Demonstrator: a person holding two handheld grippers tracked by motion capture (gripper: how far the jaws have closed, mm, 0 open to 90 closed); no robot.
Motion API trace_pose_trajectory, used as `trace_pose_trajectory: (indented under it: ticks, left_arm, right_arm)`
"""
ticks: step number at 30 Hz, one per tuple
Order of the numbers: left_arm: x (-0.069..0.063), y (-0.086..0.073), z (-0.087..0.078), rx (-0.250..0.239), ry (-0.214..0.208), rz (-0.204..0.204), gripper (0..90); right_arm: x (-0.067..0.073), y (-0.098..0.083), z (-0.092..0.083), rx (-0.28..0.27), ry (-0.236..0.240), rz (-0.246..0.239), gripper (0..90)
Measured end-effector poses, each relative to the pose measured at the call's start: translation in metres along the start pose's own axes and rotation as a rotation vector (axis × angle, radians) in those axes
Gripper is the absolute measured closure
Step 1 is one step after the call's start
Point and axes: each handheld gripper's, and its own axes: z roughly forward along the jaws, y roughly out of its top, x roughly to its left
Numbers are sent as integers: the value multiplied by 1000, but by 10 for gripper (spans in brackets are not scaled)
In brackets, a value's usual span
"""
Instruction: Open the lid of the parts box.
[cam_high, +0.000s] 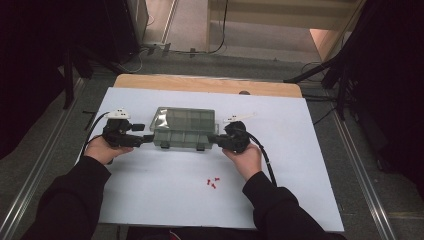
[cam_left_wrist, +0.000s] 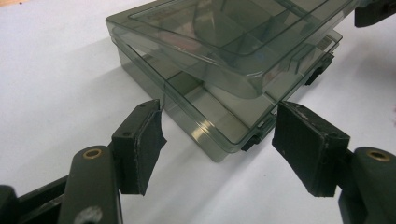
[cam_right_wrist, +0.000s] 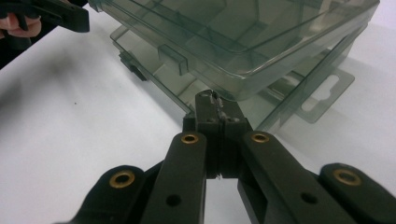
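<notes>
Table is carrying the box mid-sheet, lid sitting half raised. Left gripper is waiting at the box's left corner, jaws apart, nothing between, likely to steady it. Right gripper is pressing shut-tipped against the box's right corner, seemingly prying the lid. Red bits are lying near of the box.

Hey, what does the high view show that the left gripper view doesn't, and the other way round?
High view alone: both of the person's hands, the right tongs closed at the right end of the smoky plastic compartment box, and small red pieces on the white table nearer the person. Left gripper view alone: the left tongs close up, pads apart, a corner of the box between them untouched, its lid raised ajar. Both share the box and the table.
</notes>
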Motion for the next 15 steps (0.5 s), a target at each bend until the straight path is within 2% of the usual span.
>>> trace_pose_trajectory:
  ticks: [4,7,9,15]
  left_arm:
    - [3,3,1,-14,-8,-17,323]
    - [8,8,4,-23,5,-35,323]
    - [10,10,5,-27,12,-25,353]
    - [12,13,10,-20,23,-3,353]
  right_arm:
    - [0,3,-1,-7,-1,-7,900]
    - [0,6,-3,-20,-2,-13,900]
    - [0,8,-3,-21,-4,-20,900]
    - [0,11,-3,-20,-8,-28,900]
